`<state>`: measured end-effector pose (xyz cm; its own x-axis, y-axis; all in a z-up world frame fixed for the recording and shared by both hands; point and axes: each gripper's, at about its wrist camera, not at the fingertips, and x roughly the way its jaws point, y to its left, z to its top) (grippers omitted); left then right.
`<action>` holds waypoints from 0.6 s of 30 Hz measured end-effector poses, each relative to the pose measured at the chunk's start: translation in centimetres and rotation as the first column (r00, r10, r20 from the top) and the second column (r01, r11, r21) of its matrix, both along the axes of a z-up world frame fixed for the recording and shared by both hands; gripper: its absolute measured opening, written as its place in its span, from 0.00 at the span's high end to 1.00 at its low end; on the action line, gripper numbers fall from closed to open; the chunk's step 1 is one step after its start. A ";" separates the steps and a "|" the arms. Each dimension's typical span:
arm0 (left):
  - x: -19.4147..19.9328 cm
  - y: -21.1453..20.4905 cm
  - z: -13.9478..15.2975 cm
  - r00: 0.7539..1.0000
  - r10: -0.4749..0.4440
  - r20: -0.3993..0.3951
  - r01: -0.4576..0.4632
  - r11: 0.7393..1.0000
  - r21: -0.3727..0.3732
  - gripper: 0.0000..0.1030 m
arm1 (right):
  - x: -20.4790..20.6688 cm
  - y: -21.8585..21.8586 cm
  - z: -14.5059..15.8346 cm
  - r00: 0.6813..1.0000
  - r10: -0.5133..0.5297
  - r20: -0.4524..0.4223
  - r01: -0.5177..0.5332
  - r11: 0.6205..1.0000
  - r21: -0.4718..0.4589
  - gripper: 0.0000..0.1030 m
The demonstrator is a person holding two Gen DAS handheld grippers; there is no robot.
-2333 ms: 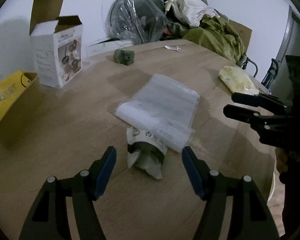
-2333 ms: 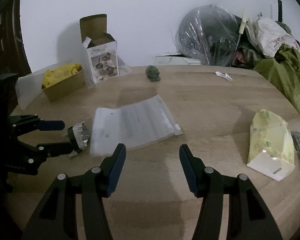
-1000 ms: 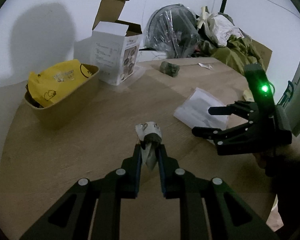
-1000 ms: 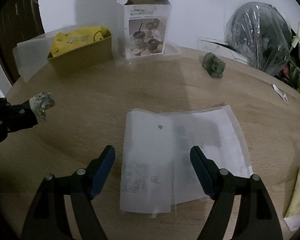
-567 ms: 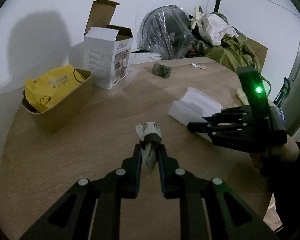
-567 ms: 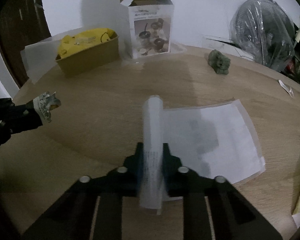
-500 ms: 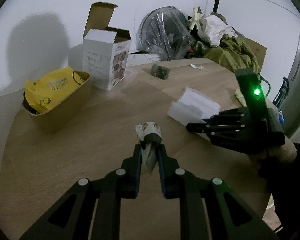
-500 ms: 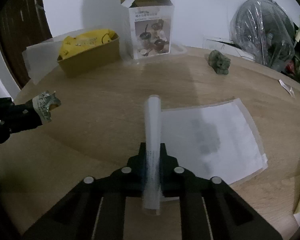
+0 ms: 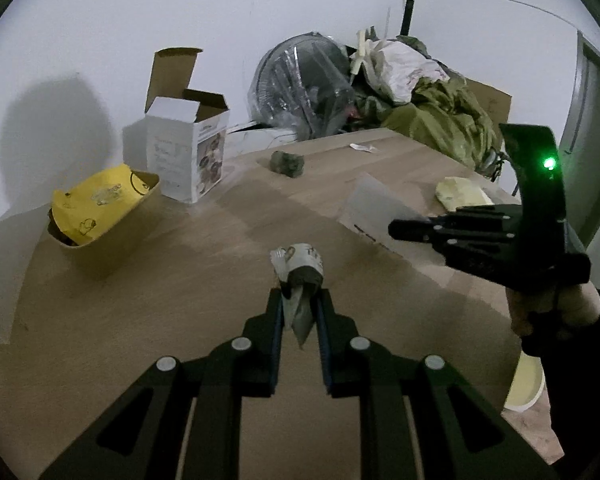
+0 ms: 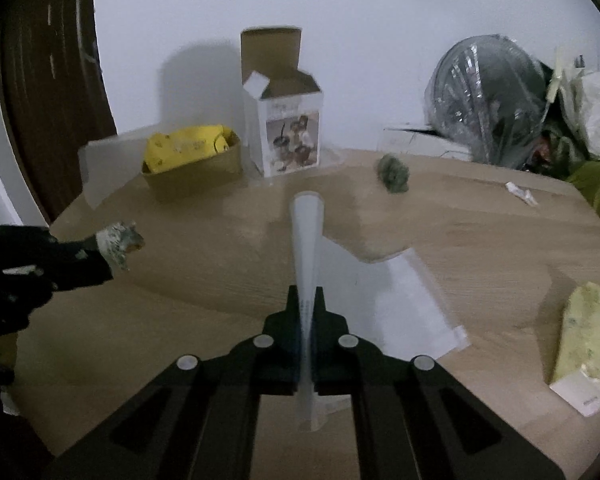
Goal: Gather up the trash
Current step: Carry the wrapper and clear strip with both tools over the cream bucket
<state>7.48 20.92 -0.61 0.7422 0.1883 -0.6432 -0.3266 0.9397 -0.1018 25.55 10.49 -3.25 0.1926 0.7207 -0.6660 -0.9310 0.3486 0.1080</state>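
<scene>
- Left claw (image 9: 299,312) pinching a crumpled wrapper (image 9: 298,270), held clear above the wooden counter (image 9: 180,288), nearer than the open white box (image 9: 186,152).
- Right claw (image 10: 306,316) pressed together on the edge of a clear plastic bag (image 10: 396,300), far end lifted off the counter, in front of the white box.
- Yellow packet (image 10: 588,332) lying on the counter, well right of the box.

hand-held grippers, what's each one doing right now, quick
Left hand-held gripper: closed on the crumpled wrapper.
Right hand-held gripper: closed on the plastic bag.
</scene>
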 end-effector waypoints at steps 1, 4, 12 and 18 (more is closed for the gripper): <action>-0.1 -0.4 0.1 1.000 -0.004 0.003 0.004 1.000 0.004 0.85 | -0.2 -0.6 0.4 1.000 -0.003 0.003 0.003 1.000 0.008 0.97; -0.5 -1.3 0.3 1.000 0.001 0.007 -0.001 1.000 0.008 0.85 | -1.0 -2.1 1.3 1.000 -0.005 0.009 0.005 1.000 0.023 0.97; -1.4 -2.6 1.0 0.999 0.041 0.015 -0.042 0.998 0.044 0.85 | -2.6 -5.5 3.4 0.999 -0.004 0.032 0.002 0.998 0.062 0.97; -2.0 -3.3 1.8 0.997 0.072 0.040 -0.074 0.995 0.065 0.85 | -3.5 -7.5 5.0 0.998 -0.008 0.058 0.002 0.996 0.088 0.97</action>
<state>5.47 17.65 1.22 0.7481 0.2839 -0.5998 -0.3918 0.9185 -0.0538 22.04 3.02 1.72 0.2330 0.7750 -0.5874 -0.9349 0.3448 0.0841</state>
